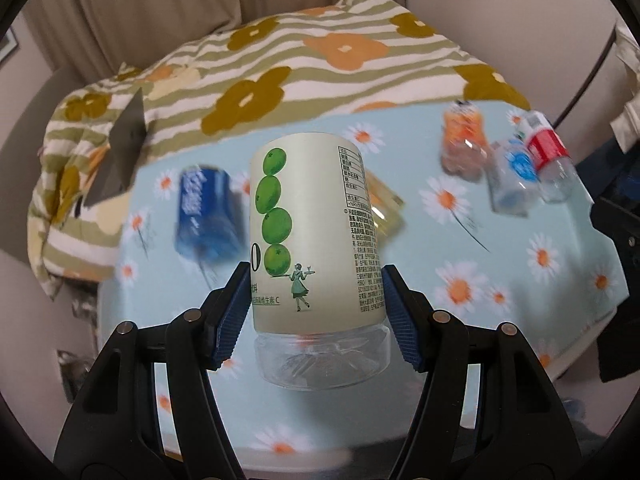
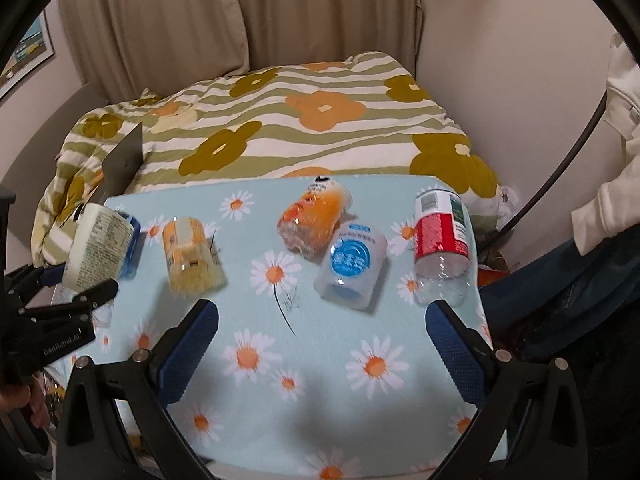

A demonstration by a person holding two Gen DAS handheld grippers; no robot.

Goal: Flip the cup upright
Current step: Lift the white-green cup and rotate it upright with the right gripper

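Note:
My left gripper [image 1: 316,300] is shut on a pale green cup [image 1: 316,232] printed with green limes, holding it above the table with its clear base toward the camera. The same cup [image 2: 98,248] shows at the far left of the right wrist view, tilted in the left gripper [image 2: 80,284]. My right gripper [image 2: 320,332] is open and empty above the daisy tablecloth [image 2: 320,360]. Several other cups lie on their sides: yellow [image 2: 190,256], orange [image 2: 312,218], blue-and-white [image 2: 352,264], red [image 2: 440,240].
A blue cup [image 1: 210,212] lies behind the held one. A bed with a striped flower quilt [image 2: 280,128] sits behind the table. A dark panel [image 2: 124,160] stands at the table's back left corner. Curtains and a wall are behind.

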